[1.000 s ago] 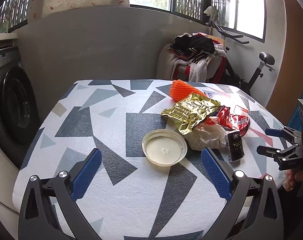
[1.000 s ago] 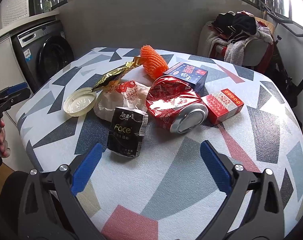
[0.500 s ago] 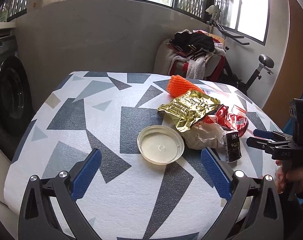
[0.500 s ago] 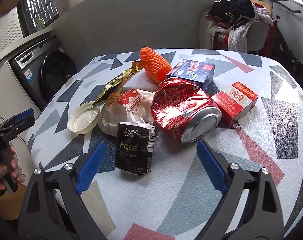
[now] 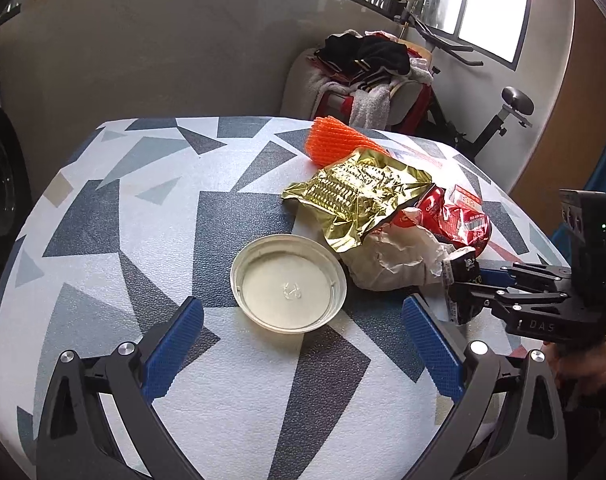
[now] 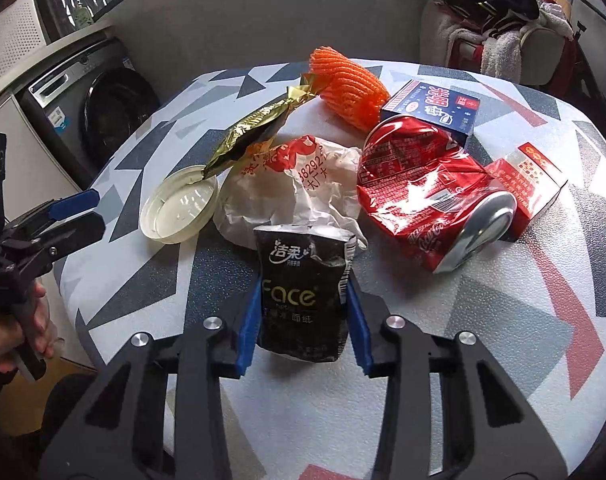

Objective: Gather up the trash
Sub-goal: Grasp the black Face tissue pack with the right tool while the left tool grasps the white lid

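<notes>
Patterned table (image 6: 503,320): right tongs (image 6: 303,280) closing around black tissue pack (image 6: 301,292), left tongs (image 5: 299,312) spread.

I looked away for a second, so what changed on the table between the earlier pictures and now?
The right gripper came in over the black tissue pack; its jaws, wide a second ago, are closing with the pack between the blue pads. The left gripper moved nearer the white lid and remains wide open, holding nothing. The lid, gold wrapper, crushed can, boxes and orange net have not moved.
</notes>
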`<state>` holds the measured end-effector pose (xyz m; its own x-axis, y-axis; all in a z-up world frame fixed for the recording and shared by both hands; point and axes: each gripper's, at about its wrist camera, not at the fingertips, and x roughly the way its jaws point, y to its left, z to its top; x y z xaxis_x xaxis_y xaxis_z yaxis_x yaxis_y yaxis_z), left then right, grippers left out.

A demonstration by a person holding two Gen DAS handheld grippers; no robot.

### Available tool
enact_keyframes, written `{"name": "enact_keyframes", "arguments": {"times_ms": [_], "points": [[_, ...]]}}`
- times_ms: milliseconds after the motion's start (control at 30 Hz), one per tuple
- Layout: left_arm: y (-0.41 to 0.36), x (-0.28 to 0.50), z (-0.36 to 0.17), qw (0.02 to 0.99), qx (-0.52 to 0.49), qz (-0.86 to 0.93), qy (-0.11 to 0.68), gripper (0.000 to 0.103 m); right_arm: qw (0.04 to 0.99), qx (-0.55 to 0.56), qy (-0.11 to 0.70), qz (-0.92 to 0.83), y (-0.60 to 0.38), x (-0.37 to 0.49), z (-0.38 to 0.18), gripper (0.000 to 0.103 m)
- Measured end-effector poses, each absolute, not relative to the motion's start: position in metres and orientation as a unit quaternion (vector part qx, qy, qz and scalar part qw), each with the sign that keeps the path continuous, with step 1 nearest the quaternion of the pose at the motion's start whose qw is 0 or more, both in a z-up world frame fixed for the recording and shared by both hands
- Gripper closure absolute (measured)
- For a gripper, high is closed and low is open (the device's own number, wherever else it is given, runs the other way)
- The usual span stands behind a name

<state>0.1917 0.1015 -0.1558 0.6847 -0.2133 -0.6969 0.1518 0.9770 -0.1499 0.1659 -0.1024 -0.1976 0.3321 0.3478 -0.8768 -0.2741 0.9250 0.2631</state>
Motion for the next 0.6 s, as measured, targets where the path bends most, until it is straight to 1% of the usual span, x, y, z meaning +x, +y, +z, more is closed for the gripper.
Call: {"name": "enact_keyframes", "arguments": {"times_ms": [200,567,600], "points": [[0.084,0.225,-0.181,0.898,0.014,-0.097,0.429,0.006,0.824,0.038,0.530,0.194,-0.125,0.153,-0.183,0.066],[0.081,0.263,-0.205,0.876,0.028,-0.068,0.476,0.006,0.827,0.052,0.524,0.194,-0.144,0.141,-0.180,0.066],[0.081,0.264,-0.206,0.876,0.029,-0.070,0.476,0.017,0.827,0.051,0.525,0.194,-0.145,0.140,-0.180,0.066]]}}
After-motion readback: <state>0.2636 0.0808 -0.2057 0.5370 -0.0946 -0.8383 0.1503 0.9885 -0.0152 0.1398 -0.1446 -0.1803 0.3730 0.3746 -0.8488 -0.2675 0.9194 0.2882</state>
